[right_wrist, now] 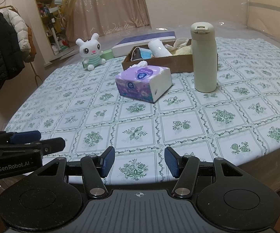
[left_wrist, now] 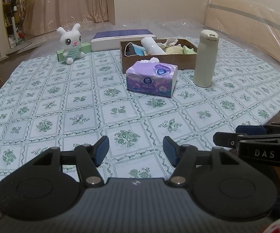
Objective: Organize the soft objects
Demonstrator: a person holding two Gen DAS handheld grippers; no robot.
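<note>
Both tools hover side by side over the near edge of the tablecloth (left_wrist: 62,97), neither reaching for anything. The left gripper (left_wrist: 135,151) stands parted around nothing, and the right gripper (right_wrist: 138,162) is likewise released and empty. Ahead of them, beyond a wide stretch of cloth, lies the purple tissue pack (left_wrist: 151,78), with the tall bottle (left_wrist: 205,58) just to its right. Directly behind the pack sits the cardboard box (left_wrist: 159,62), already holding masks, a towel roll and cloths, probably the collecting place. Farthest off, ahead and left, the plush rabbit (left_wrist: 71,43) sits apart, probably still to be gathered.
</note>
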